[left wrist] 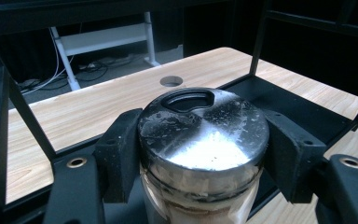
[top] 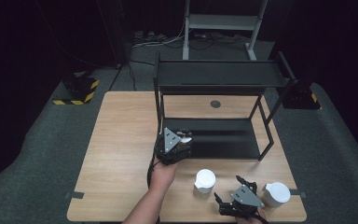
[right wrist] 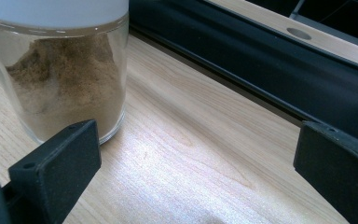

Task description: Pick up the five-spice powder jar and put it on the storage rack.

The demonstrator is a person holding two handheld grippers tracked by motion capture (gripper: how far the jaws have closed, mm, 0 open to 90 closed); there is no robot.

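Item: steel-lidded jar [left wrist: 203, 140], upright, clamped btwn pads of left gripper [top: 179, 140] at lower-shelf front-left corner of black rack [top: 223, 144]; right gripper [right wrist: 196, 163] wide open, empty, white-lidded spice jar [right wrist: 65, 70] at its 10 o'clock.

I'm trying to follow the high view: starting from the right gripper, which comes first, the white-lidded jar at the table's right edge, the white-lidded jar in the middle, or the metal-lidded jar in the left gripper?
From the right gripper:
1 and 2. Right-edge jar, just to its right, and middle jar, just to its left: too close to call.
3. Metal-lidded jar, farther back by the black shelf's lower tier, held by the left gripper.
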